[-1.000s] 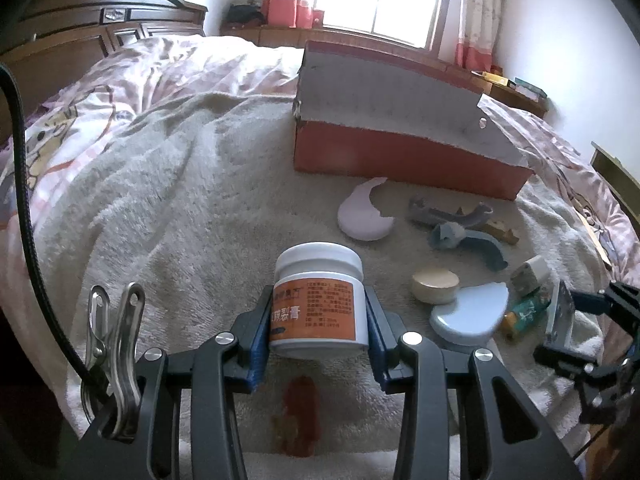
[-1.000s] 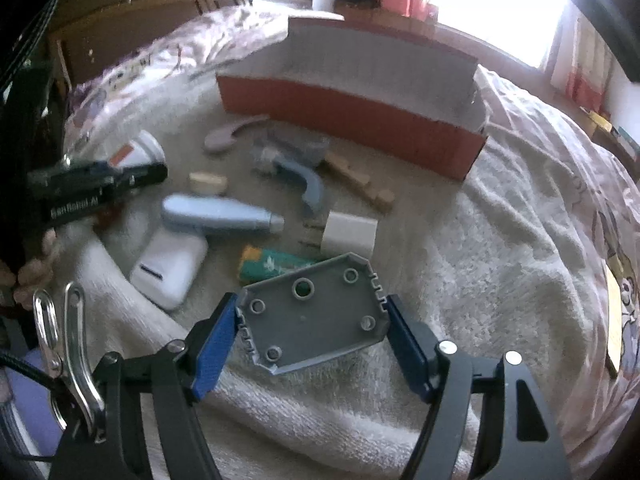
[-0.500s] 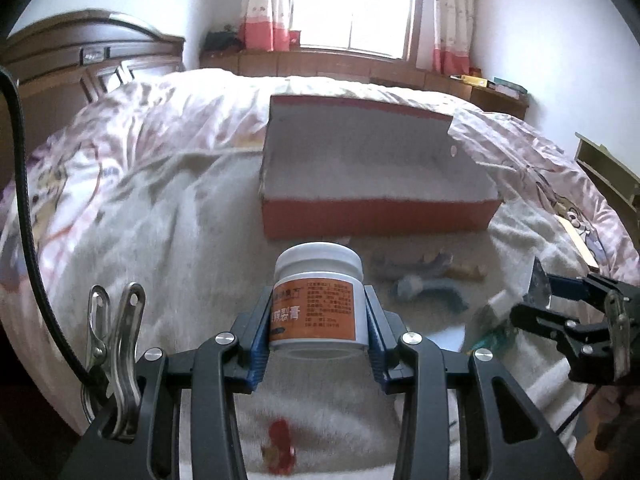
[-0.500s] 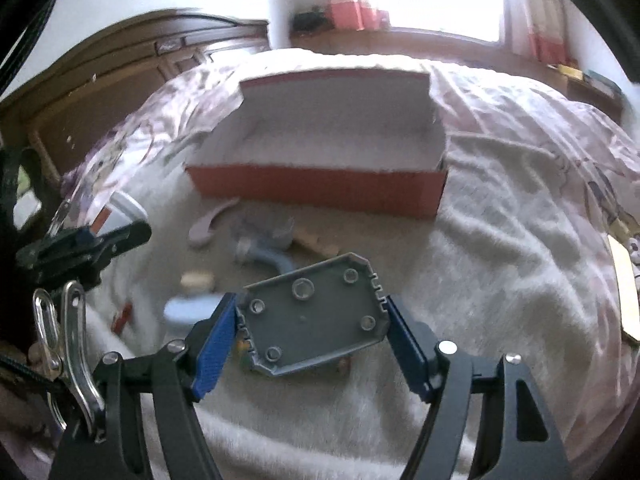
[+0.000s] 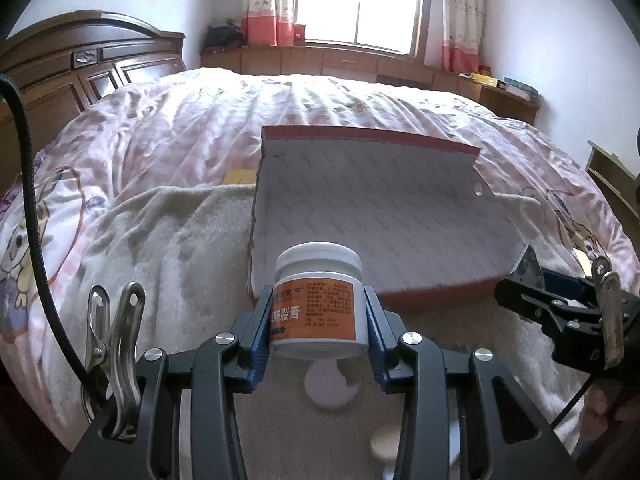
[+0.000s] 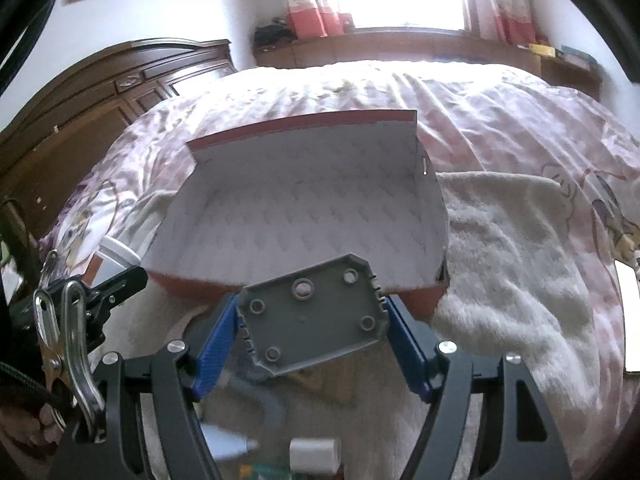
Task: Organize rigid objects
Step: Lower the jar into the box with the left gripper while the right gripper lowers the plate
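My left gripper point(image 5: 318, 332) is shut on a white jar with an orange label point(image 5: 319, 304), held upright in the air just before the near wall of the open red box point(image 5: 432, 296). My right gripper point(image 6: 312, 328) is shut on a flat grey plastic plate with round bosses point(image 6: 316, 318), tilted, over the near wall of the same red box point(image 6: 420, 304). The box's white inside point(image 6: 296, 220) shows nothing in it. Each gripper shows at the edge of the other's view: the right gripper point(image 5: 560, 304), and the left gripper with its jar point(image 6: 116, 256).
Below the grippers, on the beige towel point(image 5: 180, 248), lie a white rounded piece point(image 5: 326, 388), a white charger block point(image 6: 316, 454), a pale blue item point(image 6: 228, 444) and a grey curved piece point(image 6: 276, 404). Pink quilt point(image 5: 320, 100) around; wooden headboard point(image 5: 60, 76) at left.
Both grippers rose and moved forward to the box with their loads. The loose items on the towel slid down out of view, and the box's inside now fills both views.
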Available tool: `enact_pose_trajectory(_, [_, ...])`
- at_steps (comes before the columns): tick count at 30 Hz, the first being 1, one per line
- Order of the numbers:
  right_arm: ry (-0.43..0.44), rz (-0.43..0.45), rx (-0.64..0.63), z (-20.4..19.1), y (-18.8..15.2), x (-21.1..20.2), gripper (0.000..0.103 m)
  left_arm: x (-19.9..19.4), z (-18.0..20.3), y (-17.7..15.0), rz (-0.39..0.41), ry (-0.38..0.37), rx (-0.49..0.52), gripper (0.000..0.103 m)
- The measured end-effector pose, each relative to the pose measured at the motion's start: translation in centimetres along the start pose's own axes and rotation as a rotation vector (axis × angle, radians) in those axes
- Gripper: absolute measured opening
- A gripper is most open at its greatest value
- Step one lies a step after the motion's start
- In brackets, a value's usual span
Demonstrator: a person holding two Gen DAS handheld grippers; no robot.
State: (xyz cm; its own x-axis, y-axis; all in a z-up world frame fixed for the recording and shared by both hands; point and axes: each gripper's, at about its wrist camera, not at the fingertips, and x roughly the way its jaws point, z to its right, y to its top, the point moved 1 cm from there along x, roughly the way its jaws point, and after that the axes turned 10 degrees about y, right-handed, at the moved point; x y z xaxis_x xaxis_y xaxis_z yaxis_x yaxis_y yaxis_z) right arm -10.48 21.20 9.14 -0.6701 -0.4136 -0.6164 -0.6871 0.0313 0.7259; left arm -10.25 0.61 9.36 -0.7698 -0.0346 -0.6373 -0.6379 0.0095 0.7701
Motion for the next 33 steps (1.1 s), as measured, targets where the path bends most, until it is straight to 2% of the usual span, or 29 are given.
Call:
enact_pose_trajectory(17, [-0.068,-0.012,0.018,1.7,3.8,4.8,0.076,5.3,1.8,3.3,-0.048,0.014,0.061,0.041])
enact_pose_trajectory(33, [-0.098,-0.038,0.021,2.5,3.8,6.5,0.076,7.9,2.5,2.9,-0.096,0.03,0.079,0.041])
